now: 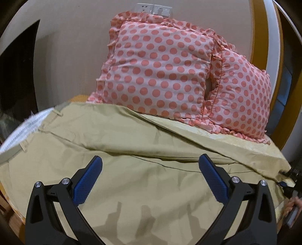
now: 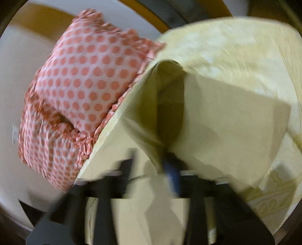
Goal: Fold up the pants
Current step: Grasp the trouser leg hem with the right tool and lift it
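Khaki pants (image 1: 117,143) lie spread across the bed, with the waistband and white lining (image 1: 28,124) at the left. My left gripper (image 1: 151,165) is open with blue pads, hovering just above the cloth and holding nothing. In the blurred right wrist view, my right gripper (image 2: 160,165) is shut on the leg end of the pants (image 2: 217,128) and lifts it, so the cloth drapes in a tent over the fingers. The right gripper also shows at the far right edge of the left wrist view (image 1: 288,177), holding the pant hem.
Two pink polka-dot pillows (image 1: 160,71) lean against the wall behind the pants; they also show in the right wrist view (image 2: 85,84). A pale yellow patterned bedsheet (image 2: 236,47) covers the bed. A wall outlet (image 1: 152,9) sits above the pillows.
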